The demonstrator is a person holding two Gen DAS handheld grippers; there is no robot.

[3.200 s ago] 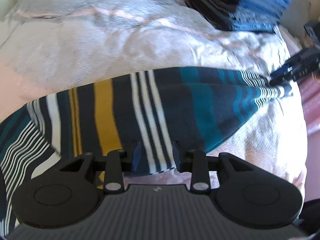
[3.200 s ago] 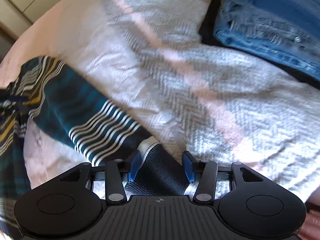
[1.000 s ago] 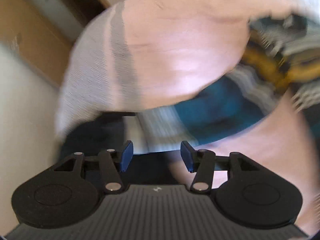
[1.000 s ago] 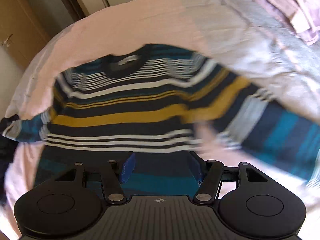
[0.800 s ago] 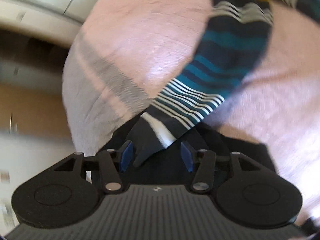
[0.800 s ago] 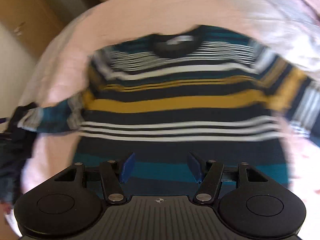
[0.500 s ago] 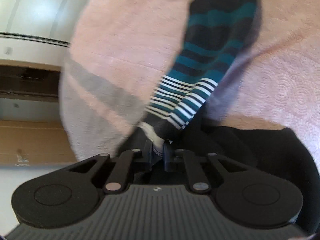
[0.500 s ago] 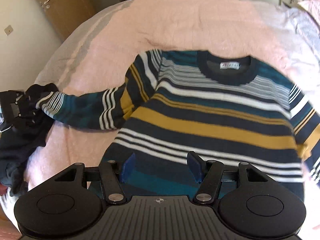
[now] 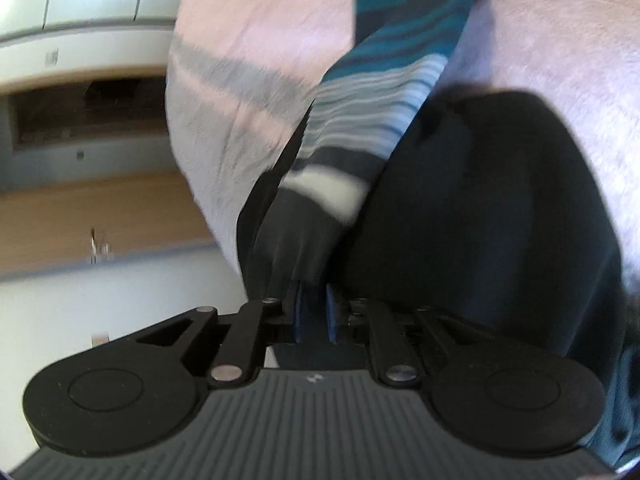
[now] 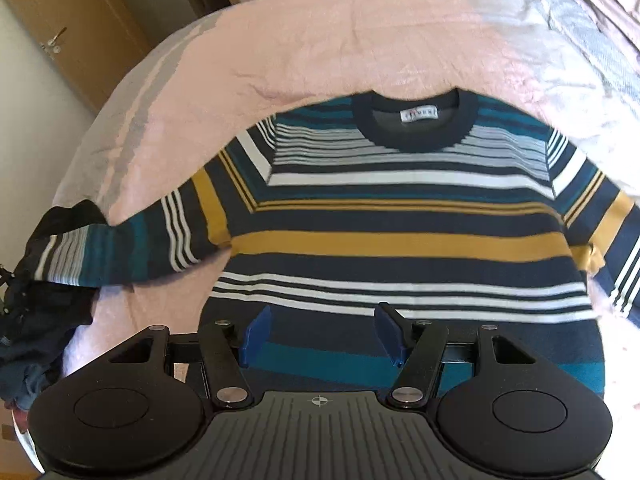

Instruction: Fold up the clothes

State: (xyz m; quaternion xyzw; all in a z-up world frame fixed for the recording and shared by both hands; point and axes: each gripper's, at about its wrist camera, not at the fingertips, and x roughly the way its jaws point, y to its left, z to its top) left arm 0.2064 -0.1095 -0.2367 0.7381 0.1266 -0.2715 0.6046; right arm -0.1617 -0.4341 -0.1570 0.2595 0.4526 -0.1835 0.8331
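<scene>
The left claw (image 9: 314,314) is pinching the sweater (image 10: 400,216) cuff at nine o'clock; the right claw (image 10: 322,336) is hovering spread over its hem.

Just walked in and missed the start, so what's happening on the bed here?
A person is folding a striped sweater spread face-up on the pink bedspread. The left gripper is shut on the sleeve cuff, beside a dark garment near the bed's edge. The right gripper hovers open over the hem, holding nothing.
</scene>
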